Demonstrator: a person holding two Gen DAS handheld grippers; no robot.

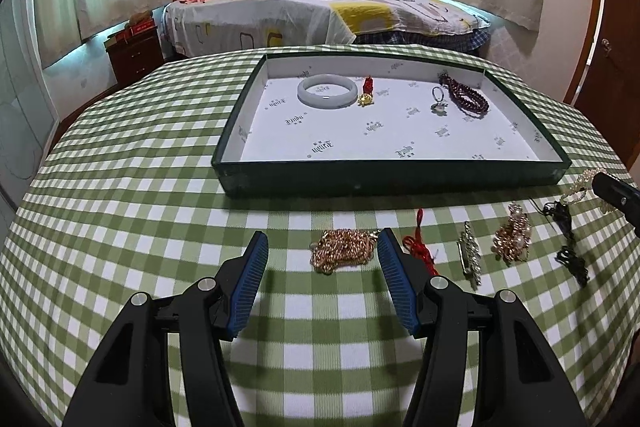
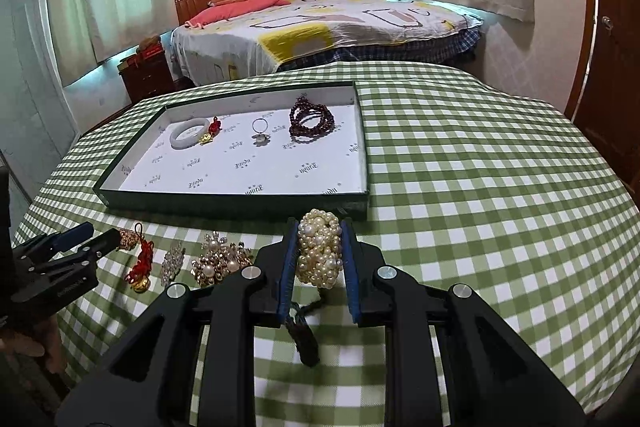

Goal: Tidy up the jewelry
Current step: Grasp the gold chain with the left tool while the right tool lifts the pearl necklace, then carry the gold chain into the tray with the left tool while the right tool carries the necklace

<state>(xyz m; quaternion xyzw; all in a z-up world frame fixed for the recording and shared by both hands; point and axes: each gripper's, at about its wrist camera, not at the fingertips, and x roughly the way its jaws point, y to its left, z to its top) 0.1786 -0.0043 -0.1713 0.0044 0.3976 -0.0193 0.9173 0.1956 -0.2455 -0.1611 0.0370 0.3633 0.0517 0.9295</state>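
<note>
1. My right tool (image 2: 319,255) pinches the pearl bracelet (image 2: 320,251) at the centre of its view, just below the tray (image 2: 240,201).
2. My left tool (image 1: 322,259) is spread wide, low in its view, with the gold chain (image 1: 342,255) lying on the counter (image 1: 120,207) between its tips.
3. The tray holds a white bangle (image 1: 327,90), a ring (image 1: 437,98) and dark red beads (image 1: 466,95) toward its far side.
</note>
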